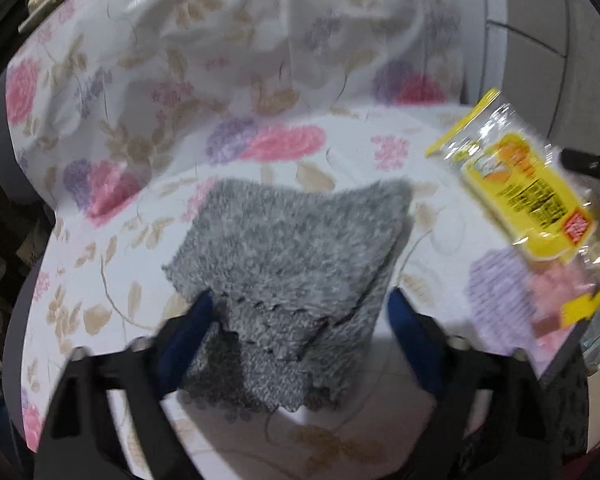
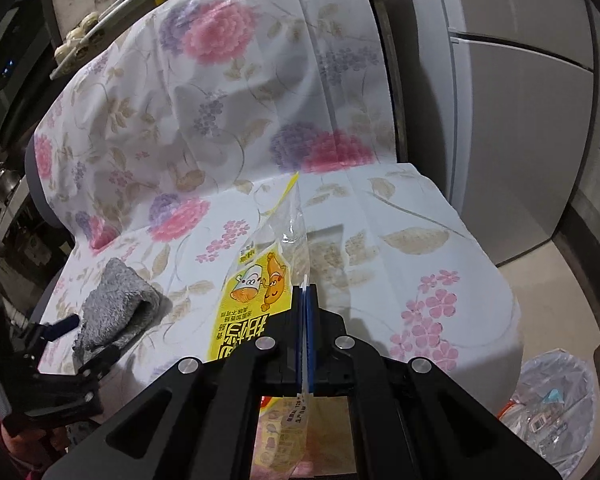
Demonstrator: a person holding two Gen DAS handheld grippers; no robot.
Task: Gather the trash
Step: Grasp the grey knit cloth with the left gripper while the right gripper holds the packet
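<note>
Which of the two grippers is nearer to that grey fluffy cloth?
The left gripper: its open fingers sit either side of the grey cloth. The right gripper is off to the side, shut on the yellow wrapper.

black grippers (image 2: 306, 300), blue pads (image 1: 404, 320)

Seat (image 2: 440, 248) w/ backrest, both draped in white floral cloth (image 2: 228, 92) w/ pink & purple blooms. Folded grey fuzzy towel (image 1: 296, 248) lies on the cloth, near front-left edge in right-wrist view.
</note>
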